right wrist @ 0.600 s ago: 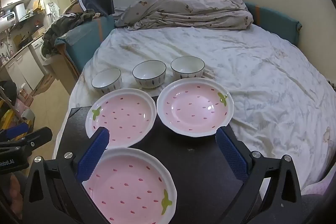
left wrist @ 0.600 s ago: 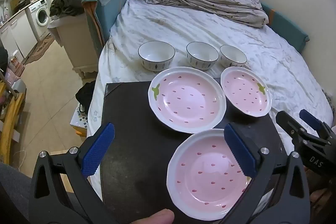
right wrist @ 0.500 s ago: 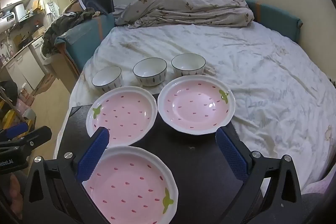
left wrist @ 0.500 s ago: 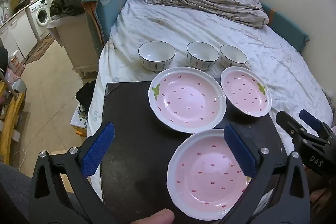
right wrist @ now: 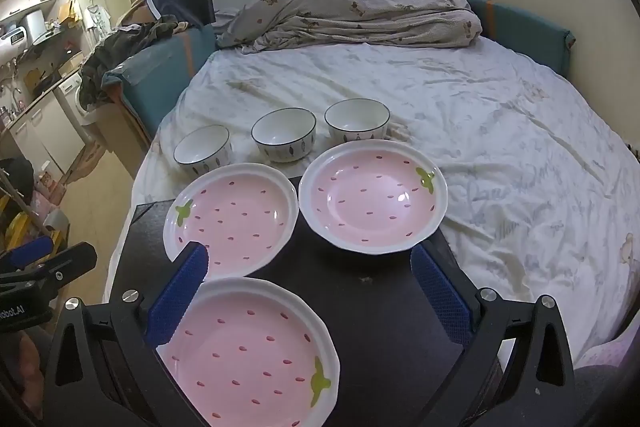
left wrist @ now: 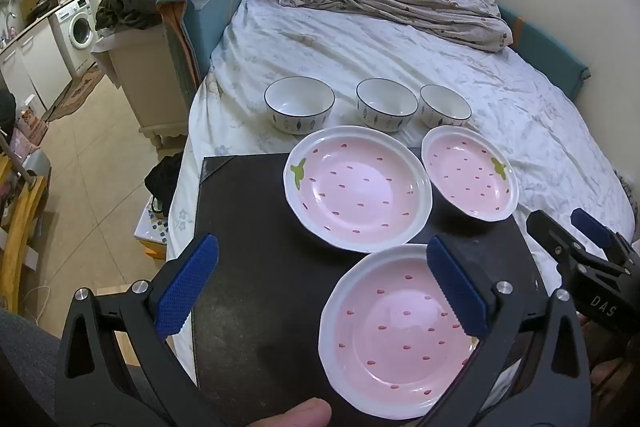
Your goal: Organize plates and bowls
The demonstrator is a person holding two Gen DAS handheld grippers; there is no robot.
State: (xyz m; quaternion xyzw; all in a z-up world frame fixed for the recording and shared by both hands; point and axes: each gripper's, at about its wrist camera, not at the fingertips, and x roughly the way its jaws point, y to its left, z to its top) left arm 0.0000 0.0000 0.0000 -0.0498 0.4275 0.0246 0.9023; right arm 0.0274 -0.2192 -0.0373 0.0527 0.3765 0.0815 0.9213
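Pink plates sitting apart on a black board [left wrist: 260,267]: near plate [left wrist: 400,339] under the left gripper [left wrist: 320,291], two ahead, three bowls [left wrist: 299,109] beyond on bedding. Both grippers hanging wide, empty; right gripper [right wrist: 308,291] hovering above the board. Risk: glazed rims slipping from pads, or plates chipping when stacked.

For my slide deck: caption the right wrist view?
Open hand-held gripper above three pink plates on a black board, three bowls behind.

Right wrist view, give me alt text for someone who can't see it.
Three pink strawberry plates sit on a black board at the edge of a bed, with three white bowls lined up behind them on the sheet. The open right gripper hovers above the board.
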